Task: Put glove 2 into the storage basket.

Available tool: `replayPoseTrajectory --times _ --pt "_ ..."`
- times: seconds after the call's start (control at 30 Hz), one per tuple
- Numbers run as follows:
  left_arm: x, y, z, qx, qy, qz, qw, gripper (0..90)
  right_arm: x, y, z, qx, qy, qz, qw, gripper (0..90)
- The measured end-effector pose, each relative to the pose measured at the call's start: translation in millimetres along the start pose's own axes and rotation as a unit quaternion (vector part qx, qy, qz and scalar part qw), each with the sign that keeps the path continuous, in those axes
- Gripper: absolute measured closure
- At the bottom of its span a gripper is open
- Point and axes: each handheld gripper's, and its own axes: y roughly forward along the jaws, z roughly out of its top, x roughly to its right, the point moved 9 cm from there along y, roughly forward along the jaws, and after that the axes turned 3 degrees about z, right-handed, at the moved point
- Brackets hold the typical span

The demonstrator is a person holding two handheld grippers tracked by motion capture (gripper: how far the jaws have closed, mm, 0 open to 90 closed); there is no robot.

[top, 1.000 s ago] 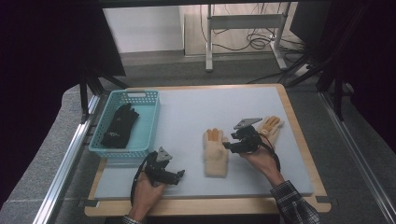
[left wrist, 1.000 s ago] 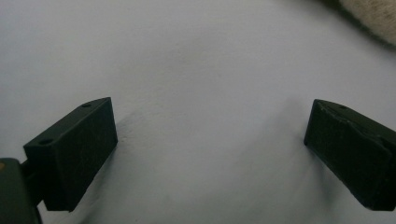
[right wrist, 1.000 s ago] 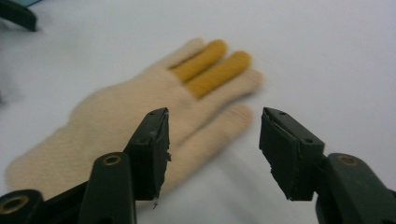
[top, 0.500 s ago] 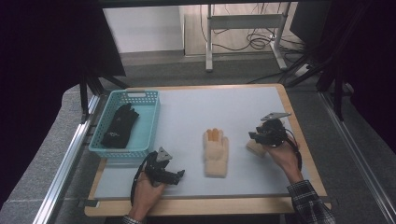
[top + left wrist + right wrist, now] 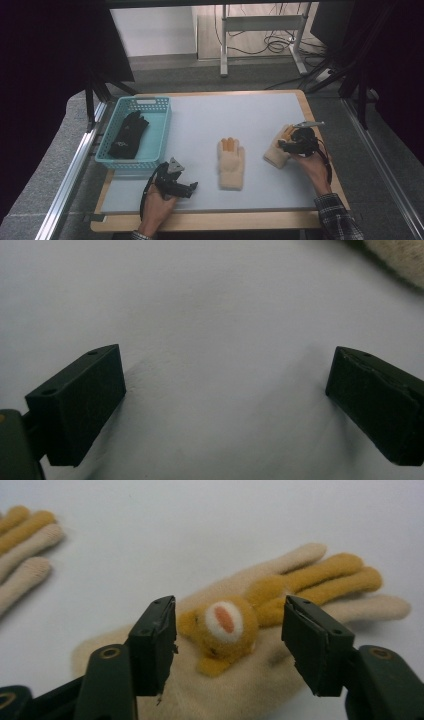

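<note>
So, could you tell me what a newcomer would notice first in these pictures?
Probably the cream glove with an orange bear patch, lying under the right gripper, whose jaws stand open either side of the patch after just widening. Its twin lies mid-table. At the left, a black glove sits in a teal basket, and the left gripper rests open over bare table.

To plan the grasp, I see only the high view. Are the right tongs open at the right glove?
Observer: Yes; the right tongs have just been opening, and the right glove lies between the jaws, not pressed.
Operator: What is on that glove?
Observer: A small orange bear face with a white muzzle.
Operator: And the other side?
Observer: The left tongs stand wide open over the bare table, nothing between.
</note>
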Motion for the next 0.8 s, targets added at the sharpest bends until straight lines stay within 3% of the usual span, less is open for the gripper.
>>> replayPoseTrajectory --times 0.2,0.27,0.33,0.43,0.57,0.8 --pt "-0.1 -0.1 -0.1 0.000 0.001 0.000 1.0000 2.9 2.8 15.7 -7.7 -0.010 -0.001 -0.024 0.9997 36.3" --pt "0.0 0.0 0.0 0.000 0.000 0.000 1.0000 2.9 2.8 21.2 -13.5 -0.013 -0.008 -0.031 0.9994 41.7" --pt "0.0 0.0 0.0 0.000 0.000 0.000 1.0000 2.9 0.3 22.1 -16.2 -0.001 -0.003 -0.021 0.9998 54.1" --pt "0.0 0.0 0.0 0.000 0.000 0.000 1.0000 2.9 -2.1 19.2 -17.0 -0.004 -0.009 -0.019 0.9998 60.2" --pt "-0.1 -0.1 -0.1 0.000 0.001 0.000 1.0000 2.9 -1.7 15.0 -16.0 -0.010 -0.019 -0.020 0.9996 62.5" --pt "0.0 0.1 0.0 0.000 -0.001 0.000 1.0000 2.8 -7.3 2.4 -13.1 0.006 -0.020 -0.002 0.9998 63.2"
